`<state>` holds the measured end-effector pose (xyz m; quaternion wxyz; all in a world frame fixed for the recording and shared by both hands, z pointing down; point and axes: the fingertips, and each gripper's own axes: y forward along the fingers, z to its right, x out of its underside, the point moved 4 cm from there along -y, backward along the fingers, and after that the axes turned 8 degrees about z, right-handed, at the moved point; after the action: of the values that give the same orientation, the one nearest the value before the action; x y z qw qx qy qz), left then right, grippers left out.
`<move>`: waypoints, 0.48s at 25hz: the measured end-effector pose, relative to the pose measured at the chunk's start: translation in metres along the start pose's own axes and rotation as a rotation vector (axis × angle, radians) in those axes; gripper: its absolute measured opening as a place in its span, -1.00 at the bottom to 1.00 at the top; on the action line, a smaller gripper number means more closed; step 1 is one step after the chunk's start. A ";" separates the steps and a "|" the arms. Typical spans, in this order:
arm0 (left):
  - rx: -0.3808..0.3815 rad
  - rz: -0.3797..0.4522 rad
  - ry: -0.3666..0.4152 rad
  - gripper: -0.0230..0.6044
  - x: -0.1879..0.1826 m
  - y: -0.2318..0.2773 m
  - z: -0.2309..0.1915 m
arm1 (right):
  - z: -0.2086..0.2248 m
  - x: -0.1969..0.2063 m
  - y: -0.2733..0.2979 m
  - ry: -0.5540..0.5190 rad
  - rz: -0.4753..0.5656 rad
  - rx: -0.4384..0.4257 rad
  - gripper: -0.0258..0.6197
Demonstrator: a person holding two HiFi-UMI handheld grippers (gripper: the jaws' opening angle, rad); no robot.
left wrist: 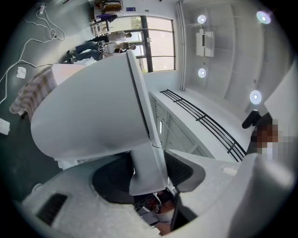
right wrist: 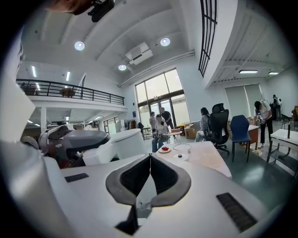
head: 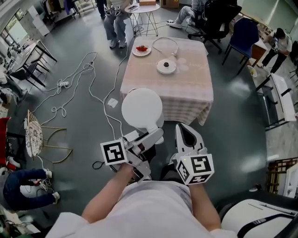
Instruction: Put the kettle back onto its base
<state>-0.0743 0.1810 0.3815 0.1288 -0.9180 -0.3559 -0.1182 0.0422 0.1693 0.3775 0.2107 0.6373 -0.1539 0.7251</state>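
The white kettle [head: 142, 109] hangs in the air just short of the table's near edge, held by its handle. My left gripper [head: 156, 135] is shut on that handle [left wrist: 148, 162], and the kettle body [left wrist: 93, 116] fills the left gripper view. The round white base [head: 166, 66] with a dark centre sits toward the far side of the cloth-covered table [head: 186, 93]; it also shows small as the base [right wrist: 179, 157] in the right gripper view. My right gripper [head: 184, 126] is beside the kettle on the right, shut with nothing between its pads [right wrist: 137, 174].
A plate with red food [head: 141, 49] and a looped white cord [head: 165, 44] lie on the table's far end. Cables [head: 79, 79] trail across the floor on the left. Seated people, a small round table [head: 144, 9] and office chairs [head: 219, 18] stand beyond.
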 end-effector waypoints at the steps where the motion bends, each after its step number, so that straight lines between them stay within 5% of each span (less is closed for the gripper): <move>1: -0.004 0.003 -0.001 -0.25 -0.002 0.009 -0.002 | 0.009 -0.001 0.005 0.003 -0.002 -0.005 -0.91; 12: -0.018 0.054 -0.021 -0.25 -0.005 0.099 -0.011 | 0.090 -0.013 0.042 0.032 -0.022 -0.065 -0.91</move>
<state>-0.0121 0.1038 0.3751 0.1201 -0.9295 -0.3314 -0.1085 0.0996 0.0869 0.3789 0.2418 0.6202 -0.1672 0.7273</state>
